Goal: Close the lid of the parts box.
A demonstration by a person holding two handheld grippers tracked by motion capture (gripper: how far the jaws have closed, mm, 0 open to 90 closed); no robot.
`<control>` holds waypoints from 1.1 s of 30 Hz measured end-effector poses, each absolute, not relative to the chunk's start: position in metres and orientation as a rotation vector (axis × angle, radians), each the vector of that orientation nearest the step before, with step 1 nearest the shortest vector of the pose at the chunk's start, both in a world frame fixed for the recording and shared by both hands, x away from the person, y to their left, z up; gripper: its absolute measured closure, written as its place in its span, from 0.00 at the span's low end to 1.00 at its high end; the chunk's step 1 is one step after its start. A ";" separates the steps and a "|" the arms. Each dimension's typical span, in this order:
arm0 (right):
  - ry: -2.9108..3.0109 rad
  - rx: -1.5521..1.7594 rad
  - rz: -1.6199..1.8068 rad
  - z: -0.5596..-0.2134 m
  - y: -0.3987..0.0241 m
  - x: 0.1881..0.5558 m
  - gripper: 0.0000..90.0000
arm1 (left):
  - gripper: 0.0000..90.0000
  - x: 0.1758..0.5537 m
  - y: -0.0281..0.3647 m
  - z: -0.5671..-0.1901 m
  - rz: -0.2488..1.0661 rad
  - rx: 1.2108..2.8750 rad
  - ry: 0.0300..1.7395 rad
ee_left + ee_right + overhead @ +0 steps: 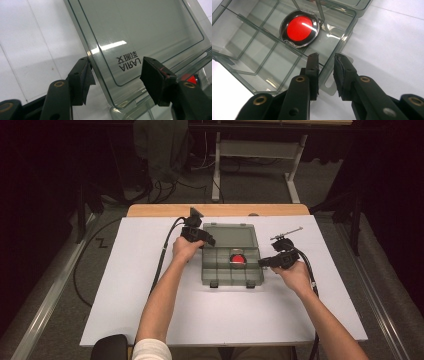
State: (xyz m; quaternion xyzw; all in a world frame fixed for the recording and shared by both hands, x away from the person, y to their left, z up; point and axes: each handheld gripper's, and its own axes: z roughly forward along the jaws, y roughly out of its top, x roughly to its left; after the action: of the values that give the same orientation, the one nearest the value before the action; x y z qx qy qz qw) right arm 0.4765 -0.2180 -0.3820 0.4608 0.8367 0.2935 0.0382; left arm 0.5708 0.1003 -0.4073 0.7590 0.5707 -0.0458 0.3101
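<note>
A smoky clear compartment box (207,270) lies mid-table with its lid (235,236) swung up behind it. A round red-faced disc (238,259) in a clear case sits in one right-hand compartment, red disc (299,27). My left gripper (210,240) is at the lid's left side. Its jaws (116,72) stand wide apart around the lid's (140,30) corner, one pad against the edge. My right gripper (262,262) is at the box's right wall (342,37). Its jaws (325,62) are closed on that wall, one inside the compartment, one outside.
A thin metal rod-like tool (287,234) lies on the white tabletop (225,320) behind the right hand. Cables (162,260) trail from both grippers toward the near edge. A wooden strip (150,210) marks the table's far edge; a metal frame stands on the floor beyond.
</note>
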 end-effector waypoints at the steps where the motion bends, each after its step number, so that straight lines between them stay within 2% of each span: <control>1: 2.568 1.411 0.900 -0.382 -0.218 0.477 0.85 | 0.46 0.571 0.100 -0.408 -0.124 2.004 1.509; 21: 2.575 1.420 0.884 -0.381 -0.217 0.477 0.85 | 0.48 0.573 0.104 -0.411 -0.171 1.959 1.502; 33: 2.578 1.425 0.861 -0.380 -0.215 0.478 0.85 | 0.53 0.568 0.103 -0.400 -0.088 2.008 1.461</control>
State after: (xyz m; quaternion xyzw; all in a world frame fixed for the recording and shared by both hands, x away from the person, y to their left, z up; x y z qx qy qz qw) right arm 0.4775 -0.2149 -0.3798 0.4640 0.8395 0.2805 0.0363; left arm 0.5684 0.1032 -0.3995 0.7648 0.5567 -0.0336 0.3226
